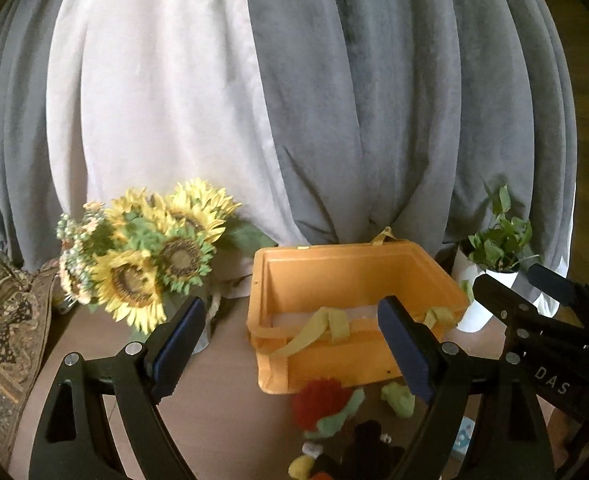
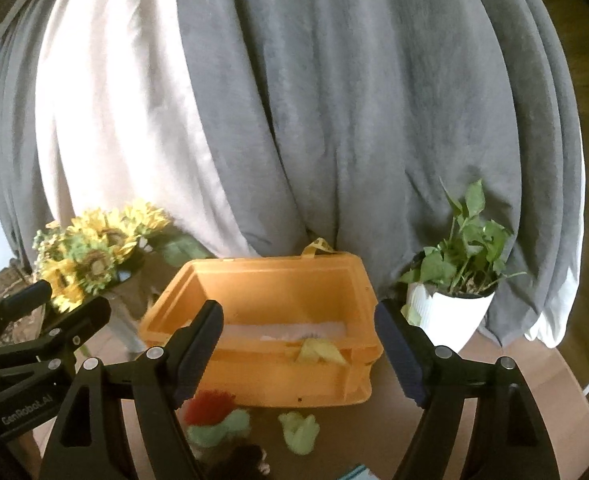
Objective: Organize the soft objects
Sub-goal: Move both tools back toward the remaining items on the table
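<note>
Left gripper [image 1: 290, 344]: black two-finger tool with dark blue ribbed pads; jaws stand wide apart, nothing between the pads, which frame the near wall of the bin.
Right gripper [image 2: 298, 350]: same build; jaws spread wide and opening further, nothing gripped; seen at the right edge of the left wrist view.
Bin: orange rectangular plastic storage bin [image 1: 358, 264] with yellow-green fabric strap handles, upright on the table, open top; a pale layer lies on its floor and a yellow-green piece of fabric [image 2: 320, 352] hangs over its near rim.
Red toy: fuzzy red and mint-green plush toy [image 2: 214, 416] on the table just in front of the bin, outside it.
Green toy: small light-green plush toy [image 2: 300, 432], on the table beside the red one, near the bin's front wall, outside it.
Dark toy: black plush item [image 1: 368, 440] nearer the camera, partly hidden; shape unclear.
Table: brown tabletop [image 1: 214, 400] bearing all of the above.
Sunflowers: bouquet of artificial yellow sunflowers [image 1: 146, 256], left of the bin.
Plant: green leafy plant in a white ribbed pot [image 2: 450, 312], right of the bin.
Backdrop: grey and white curtains [image 2: 334, 120] behind the table.
</note>
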The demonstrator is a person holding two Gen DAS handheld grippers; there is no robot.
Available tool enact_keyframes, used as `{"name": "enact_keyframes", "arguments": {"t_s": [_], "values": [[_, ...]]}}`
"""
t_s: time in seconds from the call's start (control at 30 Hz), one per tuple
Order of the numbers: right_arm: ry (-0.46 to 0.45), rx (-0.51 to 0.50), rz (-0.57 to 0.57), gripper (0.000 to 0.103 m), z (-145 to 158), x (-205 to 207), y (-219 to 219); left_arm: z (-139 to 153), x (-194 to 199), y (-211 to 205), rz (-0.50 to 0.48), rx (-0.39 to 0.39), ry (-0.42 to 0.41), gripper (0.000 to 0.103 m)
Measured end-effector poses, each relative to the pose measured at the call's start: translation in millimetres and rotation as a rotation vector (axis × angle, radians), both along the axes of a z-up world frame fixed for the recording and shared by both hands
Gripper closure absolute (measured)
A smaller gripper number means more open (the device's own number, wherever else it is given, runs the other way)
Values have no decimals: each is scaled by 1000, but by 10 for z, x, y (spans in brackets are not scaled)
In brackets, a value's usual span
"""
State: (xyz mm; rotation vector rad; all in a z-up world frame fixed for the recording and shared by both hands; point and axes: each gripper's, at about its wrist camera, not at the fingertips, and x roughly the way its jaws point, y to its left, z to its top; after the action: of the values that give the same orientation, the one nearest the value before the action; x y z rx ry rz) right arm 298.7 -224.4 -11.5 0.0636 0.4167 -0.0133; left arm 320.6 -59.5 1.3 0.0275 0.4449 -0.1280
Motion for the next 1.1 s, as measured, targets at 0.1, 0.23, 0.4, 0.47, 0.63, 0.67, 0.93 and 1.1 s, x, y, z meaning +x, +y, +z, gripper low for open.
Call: {"name": "enact_keyframes", "arguments": {"t_s": [0.1, 0.23, 0.4, 0.47, 0.63, 0.67, 0.93, 1.1], "values": [[0, 3, 4, 24, -2, -126, 13, -18, -132, 14, 4, 8, 1, 14], [2, 8, 3, 24, -16, -298, 23, -44, -296, 21, 8, 10, 10, 14], [11, 13, 13, 24, -65, -480, 50, -92, -498, 51, 22, 8, 29, 14], [14, 12, 19, 24, -83, -539, 57, -112, -569, 63, 29, 8, 38, 14], [31, 12, 41, 24, -160, -682, 61, -197, -739, 85, 48, 7, 66, 14], [35, 14, 45, 24, -175, -702, 57, -227, -783, 93, 54, 6, 74, 14], [90, 14, 68, 24, -363, -855, 59, -469, -1029, 143, 86, 0, 131, 14], [139, 10, 84, 24, -523, -920, 79, -624, -1135, 132, 97, 11, 156, 14]]}}
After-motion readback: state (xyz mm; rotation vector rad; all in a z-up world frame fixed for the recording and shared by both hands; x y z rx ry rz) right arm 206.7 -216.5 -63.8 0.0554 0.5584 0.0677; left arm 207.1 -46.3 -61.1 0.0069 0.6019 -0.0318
